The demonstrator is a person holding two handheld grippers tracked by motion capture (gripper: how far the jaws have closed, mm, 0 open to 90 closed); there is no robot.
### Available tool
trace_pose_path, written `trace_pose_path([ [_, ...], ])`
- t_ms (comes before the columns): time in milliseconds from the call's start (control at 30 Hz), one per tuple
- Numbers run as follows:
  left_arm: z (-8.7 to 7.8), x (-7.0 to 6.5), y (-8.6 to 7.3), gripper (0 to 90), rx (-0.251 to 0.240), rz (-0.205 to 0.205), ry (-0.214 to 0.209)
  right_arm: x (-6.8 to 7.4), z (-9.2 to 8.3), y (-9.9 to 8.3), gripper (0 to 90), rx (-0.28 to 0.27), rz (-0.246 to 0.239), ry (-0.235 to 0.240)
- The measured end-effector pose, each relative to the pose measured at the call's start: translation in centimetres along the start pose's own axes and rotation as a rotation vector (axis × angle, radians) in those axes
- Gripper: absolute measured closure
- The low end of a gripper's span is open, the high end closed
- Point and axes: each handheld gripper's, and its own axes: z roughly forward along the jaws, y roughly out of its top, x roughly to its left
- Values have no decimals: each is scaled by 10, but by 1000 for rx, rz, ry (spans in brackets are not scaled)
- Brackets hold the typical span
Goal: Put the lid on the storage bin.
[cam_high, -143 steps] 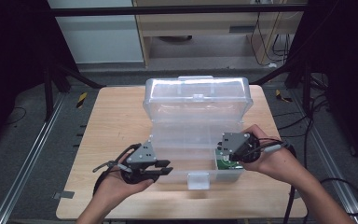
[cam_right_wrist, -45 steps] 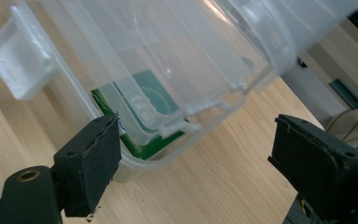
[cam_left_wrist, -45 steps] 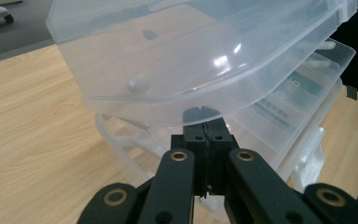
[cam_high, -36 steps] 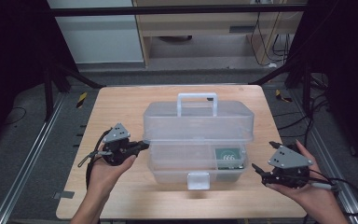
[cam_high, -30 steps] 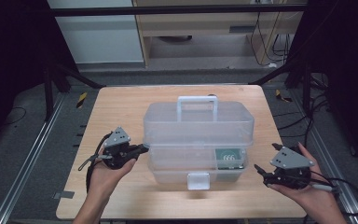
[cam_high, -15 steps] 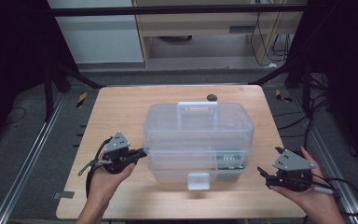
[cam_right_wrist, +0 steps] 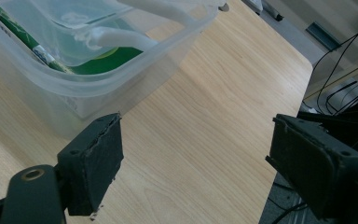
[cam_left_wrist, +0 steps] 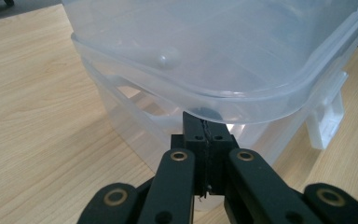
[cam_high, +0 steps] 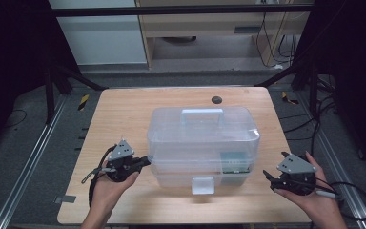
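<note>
Left tongs (cam_high: 145, 161), pressed together, seemingly touch the clear box (cam_high: 203, 138); right tongs (cam_high: 269, 177) spread, holding nothing, apart.

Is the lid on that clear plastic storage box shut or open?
Shut. The clear plastic storage box has its lid lying flat over the base, handle on top, front latch hanging down.

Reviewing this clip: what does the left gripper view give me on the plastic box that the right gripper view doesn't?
Left gripper view alone: the left gripper, jaws shut with nothing between them, its tips at the box wall just under the lid rim, and the white front latch seen side-on. Right gripper view alone: the right gripper, jaws wide open over bare wood, a green packet inside the box, and the table's edge with cables beyond. Both show the clear plastic box and the wooden table.
</note>
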Motion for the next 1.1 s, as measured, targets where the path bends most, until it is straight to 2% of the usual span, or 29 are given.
trace_pose_path([
  [267,1,-1,-3,900,4,10,3,4,10,-3,176,1,13,0],
  [333,1,0,-4,900,24,29,30,4,13,-4,177,2,20,-9],
  [367,1,0,-4,899,24,29,30,3,14,-4,177,5,25,-12],
  [400,-1,5,-7,899,52,43,73,2,16,-5,180,8,33,-16],
  [433,-1,5,-7,899,52,43,73,2,16,-5,180,8,33,-16],
  [467,-4,11,-9,899,50,34,86,1,18,-5,182,9,36,-20],
  [533,-8,29,-11,900,74,36,157,-7,24,-4,201,16,63,-44],
  [567,-8,29,-11,900,74,36,157,-11,27,-3,200,19,77,-57],
  [600,-9,44,-12,900,79,26,191,-14,30,-2,205,27,96,-66],
  [667,-7,58,-13,900,92,24,223,-23,39,0,217,40,127,-80],
  [700,-7,58,-13,900,92,24,223,-23,39,0,217,40,127,-80],
  [733,-3,70,-14,900,100,16,254,-33,50,2,229,49,171,-90],
  [767,-3,70,-14,900,100,16,254,-33,50,2,229,49,171,-90],
  [800,2,82,-16,900,109,4,274,-39,59,3,231,58,198,-94],
  [867,8,93,-17,900,110,3,300,-47,70,4,232,62,229,-95],
  [900,8,93,-17,900,110,3,300,-50,75,4,232,63,244,-103],
  [933,15,104,-18,900,115,-10,305,-54,81,5,231,64,255,-104],
  [967,15,104,-18,899,115,-10,305,-54,81,5,231,64,255,-104],
  [1000,22,113,-19,898,104,-11,317,-59,93,5,228,71,268,-112],
  [1033,22,113,-19,872,104,-11,317,-59,93,5,228,71,268,-112],
  [1067,29,121,-21,773,80,-41,357,-63,105,3,222,73,292,-110],
  [1100,33,126,-22,672,64,-66,369,-64,112,1,218,78,302,-109],
])
